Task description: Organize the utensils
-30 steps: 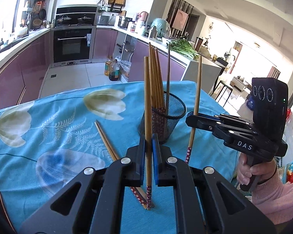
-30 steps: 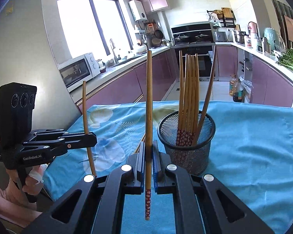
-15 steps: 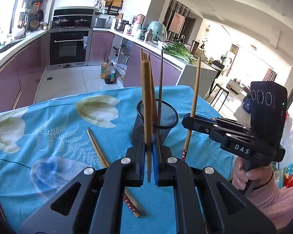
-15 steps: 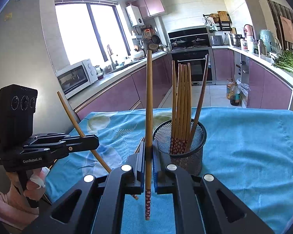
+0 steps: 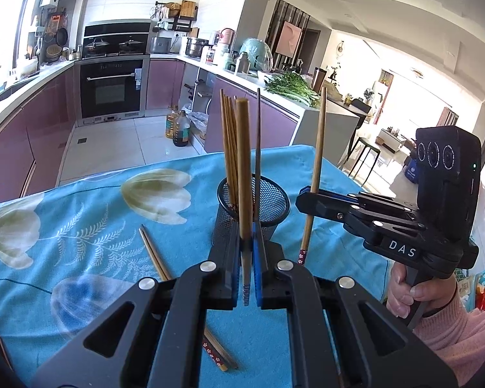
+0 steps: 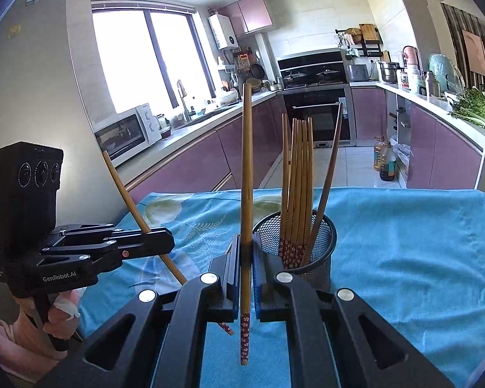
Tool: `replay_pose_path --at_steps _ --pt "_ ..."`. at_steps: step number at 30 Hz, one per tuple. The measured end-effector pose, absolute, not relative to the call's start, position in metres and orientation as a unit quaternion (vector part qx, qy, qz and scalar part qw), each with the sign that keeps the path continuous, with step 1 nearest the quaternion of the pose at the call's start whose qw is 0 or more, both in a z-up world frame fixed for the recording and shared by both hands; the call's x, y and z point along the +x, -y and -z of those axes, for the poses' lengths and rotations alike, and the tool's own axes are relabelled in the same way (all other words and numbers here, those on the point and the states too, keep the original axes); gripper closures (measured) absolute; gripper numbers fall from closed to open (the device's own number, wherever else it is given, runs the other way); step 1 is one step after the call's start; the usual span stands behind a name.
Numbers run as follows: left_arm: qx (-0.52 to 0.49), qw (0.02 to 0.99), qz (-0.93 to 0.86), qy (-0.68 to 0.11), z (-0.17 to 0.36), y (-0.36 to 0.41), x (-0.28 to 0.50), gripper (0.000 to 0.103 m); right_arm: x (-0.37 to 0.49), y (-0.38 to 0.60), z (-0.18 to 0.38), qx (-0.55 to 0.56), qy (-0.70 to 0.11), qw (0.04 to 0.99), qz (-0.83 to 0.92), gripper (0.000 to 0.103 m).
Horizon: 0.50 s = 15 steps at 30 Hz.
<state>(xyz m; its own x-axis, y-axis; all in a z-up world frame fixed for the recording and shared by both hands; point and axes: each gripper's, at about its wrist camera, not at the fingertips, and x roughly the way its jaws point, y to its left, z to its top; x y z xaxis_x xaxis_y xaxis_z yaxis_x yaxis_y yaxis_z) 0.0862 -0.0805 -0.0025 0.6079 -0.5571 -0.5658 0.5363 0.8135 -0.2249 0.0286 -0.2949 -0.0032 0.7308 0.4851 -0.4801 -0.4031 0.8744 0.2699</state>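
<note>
Black left tool (image 5: 245,270) "GenRobot.AI" clamps chopstick (image 5: 243,174) | right tool (image 6: 245,278) "DAS" clamps chopstick (image 6: 246,174)

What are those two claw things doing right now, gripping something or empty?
Left gripper: closed on a chopstick.
Right gripper: closed on another chopstick, held upright beside the mesh holder.
</note>
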Motion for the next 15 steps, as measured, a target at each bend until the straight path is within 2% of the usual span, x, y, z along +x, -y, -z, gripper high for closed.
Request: replay_pose_path --at_steps 15 --pt "-0.008 0.901 0.308 -0.304 -0.011 0.089 0.087 0.096 0.028 0.294 -0.006 0.071 -0.263 0.933 -0.235 0.097"
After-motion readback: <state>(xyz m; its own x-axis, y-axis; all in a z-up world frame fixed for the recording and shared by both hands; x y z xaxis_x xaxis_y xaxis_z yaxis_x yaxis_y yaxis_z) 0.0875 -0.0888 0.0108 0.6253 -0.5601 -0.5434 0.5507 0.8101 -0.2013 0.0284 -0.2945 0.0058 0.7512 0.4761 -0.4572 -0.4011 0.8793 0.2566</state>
